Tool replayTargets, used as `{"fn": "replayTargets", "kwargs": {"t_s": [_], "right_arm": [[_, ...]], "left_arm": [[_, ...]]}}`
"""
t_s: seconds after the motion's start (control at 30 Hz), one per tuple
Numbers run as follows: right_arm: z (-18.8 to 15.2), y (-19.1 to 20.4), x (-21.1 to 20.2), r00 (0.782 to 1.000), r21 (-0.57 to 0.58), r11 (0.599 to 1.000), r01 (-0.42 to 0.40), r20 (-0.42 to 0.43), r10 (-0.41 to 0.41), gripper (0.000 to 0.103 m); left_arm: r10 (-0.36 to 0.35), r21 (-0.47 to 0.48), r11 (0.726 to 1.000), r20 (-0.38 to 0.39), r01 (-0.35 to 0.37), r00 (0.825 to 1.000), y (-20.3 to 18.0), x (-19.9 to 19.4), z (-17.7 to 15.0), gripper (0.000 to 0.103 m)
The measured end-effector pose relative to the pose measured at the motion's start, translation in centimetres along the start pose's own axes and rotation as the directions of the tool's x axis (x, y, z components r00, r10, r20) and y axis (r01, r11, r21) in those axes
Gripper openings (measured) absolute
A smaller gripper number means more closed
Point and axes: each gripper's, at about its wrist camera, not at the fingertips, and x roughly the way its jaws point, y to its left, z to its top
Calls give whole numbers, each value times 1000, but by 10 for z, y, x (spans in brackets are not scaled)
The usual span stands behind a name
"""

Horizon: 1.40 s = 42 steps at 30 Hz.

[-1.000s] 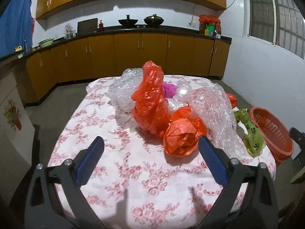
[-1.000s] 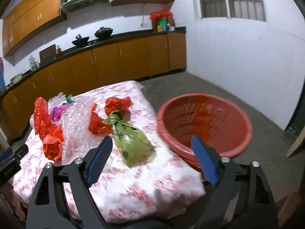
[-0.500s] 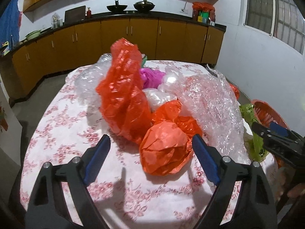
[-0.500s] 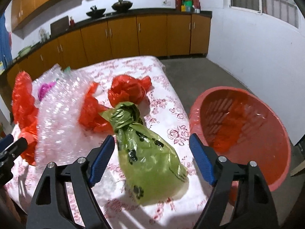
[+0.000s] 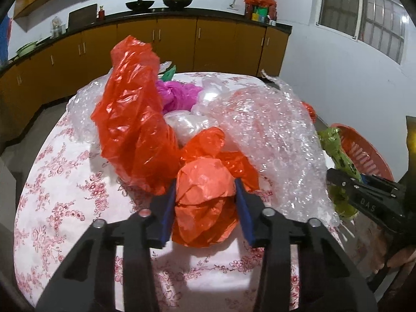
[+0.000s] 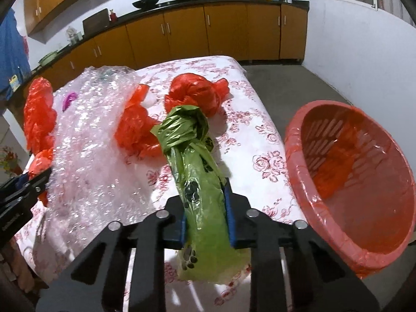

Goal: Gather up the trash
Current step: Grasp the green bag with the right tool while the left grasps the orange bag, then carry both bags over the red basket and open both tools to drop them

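- The left tongs [image 5: 205, 202] have just been closing and now pinch the orange plastic-bag ball [image 5: 205, 208] at the table's [image 5: 65, 182] near edge; the loose red bag [image 5: 130, 119] touching it probably drags along.
- The right tongs [image 6: 204, 213] have just closed on the green knotted bag [image 6: 197, 182], lying beside the red basket [image 6: 293, 140]; thin film could slip out.
- Both tongs tilt steeply downward over the table.

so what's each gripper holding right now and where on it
The left gripper has just closed on the orange plastic ball, across its middle. The right gripper has just closed on the green bag, around its body below the knot.
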Motion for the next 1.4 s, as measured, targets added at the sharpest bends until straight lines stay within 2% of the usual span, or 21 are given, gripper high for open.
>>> {"fn": "replayTargets", "kwargs": {"t_s": [0.2, 0.47, 0.7, 0.87, 1.13, 1.23, 1.4], "right_arm": [[0, 3, -16, 999, -2, 1000, -24, 31, 24, 17], [4, 7, -46, 993, -6, 998, -54, 100, 55, 17], [6, 5, -63, 988, -12, 999, -45, 146, 46, 17], [6, 2, -72, 986, -9, 1000, -28, 167, 29, 17], [8, -14, -95, 975, 19, 1000, -1, 222, -3, 17], [9, -24, -103, 970, 34, 999, 37, 238, -44, 17], [7, -48, -109, 960, 90, 990, 113, 245, -132, 17]], "left_arm": [[-22, 6, 1000, 35, 22, 999, 1, -13, -3, 32], [-27, 5, 1000, 96, 26, 995, 7, -45, 0, 32], [-15, 8, 1000, 142, 15, 990, 5, -64, 4, 32], [-3, -1, 1000, 148, 3, 989, 10, -70, 4, 32], [21, -23, 1000, 210, -17, 977, 7, -90, 18, 32], [8, -22, 1000, 232, -3, 973, 3, -97, 26, 32], [-69, 30, 998, 265, 64, 962, -29, -107, 41, 32]]}}
